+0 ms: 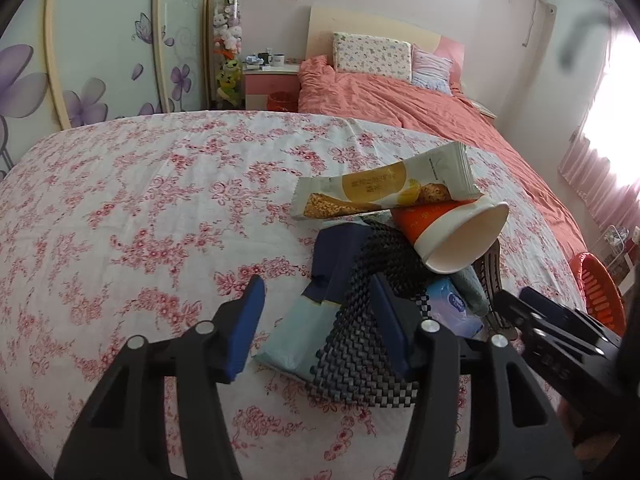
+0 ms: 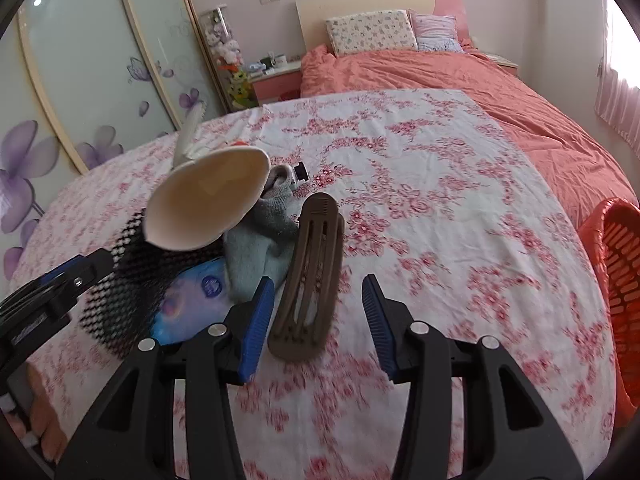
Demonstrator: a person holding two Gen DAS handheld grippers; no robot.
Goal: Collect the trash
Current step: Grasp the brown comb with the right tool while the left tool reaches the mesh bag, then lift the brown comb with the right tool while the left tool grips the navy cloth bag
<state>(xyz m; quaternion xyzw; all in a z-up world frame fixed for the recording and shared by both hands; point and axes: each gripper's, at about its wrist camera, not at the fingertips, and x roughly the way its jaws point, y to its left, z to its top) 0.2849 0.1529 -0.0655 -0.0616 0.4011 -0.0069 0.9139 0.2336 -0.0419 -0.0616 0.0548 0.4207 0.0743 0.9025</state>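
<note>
A pile of trash lies on the floral sheet. A snack bar wrapper rests on top of a tipped paper cup. Under them lie a black mesh mat, a light blue packet and a wet wipes pack. My left gripper is open, and its fingers straddle the packet and the mat. The right gripper is open around the near end of a brown slotted plastic piece, with a gap to the right pad.
A grey sock lies beside the cup, with a small black and white object behind it. An orange basket stands off the bed's right edge. Farther back are a salmon duvet, pillows and a nightstand.
</note>
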